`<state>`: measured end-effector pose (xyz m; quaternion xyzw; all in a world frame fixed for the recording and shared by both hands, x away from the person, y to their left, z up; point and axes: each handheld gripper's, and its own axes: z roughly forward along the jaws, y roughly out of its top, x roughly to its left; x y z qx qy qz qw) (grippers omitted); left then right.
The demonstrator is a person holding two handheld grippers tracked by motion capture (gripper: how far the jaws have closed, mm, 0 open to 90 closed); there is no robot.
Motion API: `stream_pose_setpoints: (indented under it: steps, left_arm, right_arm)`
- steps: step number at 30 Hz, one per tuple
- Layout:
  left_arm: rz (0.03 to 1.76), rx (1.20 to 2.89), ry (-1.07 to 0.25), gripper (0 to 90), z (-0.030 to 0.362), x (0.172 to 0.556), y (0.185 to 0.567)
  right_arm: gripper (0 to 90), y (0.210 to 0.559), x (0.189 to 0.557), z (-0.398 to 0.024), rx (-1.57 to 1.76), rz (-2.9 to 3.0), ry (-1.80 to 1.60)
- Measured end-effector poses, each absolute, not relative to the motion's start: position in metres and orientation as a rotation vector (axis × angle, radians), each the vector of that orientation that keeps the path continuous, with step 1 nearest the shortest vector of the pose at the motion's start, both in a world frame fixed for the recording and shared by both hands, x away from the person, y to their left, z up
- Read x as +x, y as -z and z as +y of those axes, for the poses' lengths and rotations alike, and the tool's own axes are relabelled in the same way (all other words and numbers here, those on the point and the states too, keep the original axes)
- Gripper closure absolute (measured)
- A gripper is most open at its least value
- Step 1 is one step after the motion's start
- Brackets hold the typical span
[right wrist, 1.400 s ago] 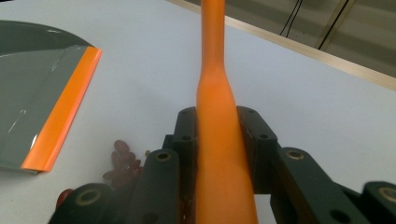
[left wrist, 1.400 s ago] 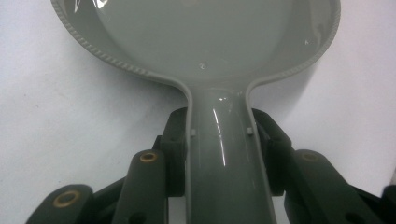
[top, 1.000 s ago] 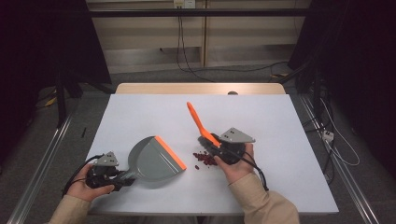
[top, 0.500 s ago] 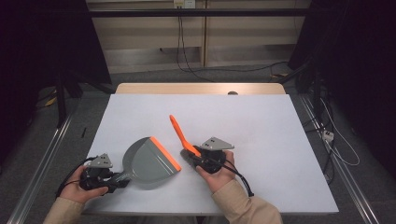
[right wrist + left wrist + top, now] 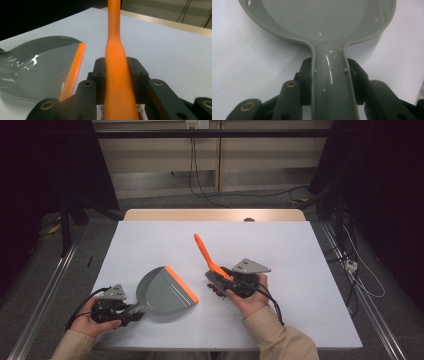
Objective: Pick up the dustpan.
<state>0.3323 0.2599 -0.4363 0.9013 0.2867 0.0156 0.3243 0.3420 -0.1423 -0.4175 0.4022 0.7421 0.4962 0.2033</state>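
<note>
L gripper (image 5: 134, 312) is clamped on the grey dustpan (image 5: 165, 292) handle; the pan lies flat on the table (image 5: 300, 255), orange lip facing the debris. R gripper (image 5: 220, 279) is clamped on the orange brush (image 5: 206, 254) handle. Dark red crumbs (image 5: 216, 292) sit just R of the pan lip (1 small cluster). Probably best: keep lip pressed down, sweep low toward it w/ short strokes. No readable brands or writing.

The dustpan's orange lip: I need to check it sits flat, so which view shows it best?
The high view: the whole dustpan and its orange lip lie in sight on the table. The right gripper view shows the lip side-on, partly cut off. The left gripper view shows its grey handle and bowl.
</note>
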Motion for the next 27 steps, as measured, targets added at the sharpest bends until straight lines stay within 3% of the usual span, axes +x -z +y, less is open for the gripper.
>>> stream_pose_setpoints:
  steps: [11,23,27]
  left_arm:
    - [0.662,2.405,0.002,62.4,0.239,0.332,0.436]
    - [0.598,2.406,0.035,62.4,0.216,0.332,0.437]
    - [0.596,2.399,0.033,62.4,0.215,0.333,0.438]
  right_arm:
    - [71.3,0.425,0.332,-0.196,1.206,1.978,-1.308]
    - [70.7,0.434,0.344,-0.205,1.234,2.002,-1.162]
    - [63.3,0.426,0.344,-0.207,1.232,2.029,-1.159]
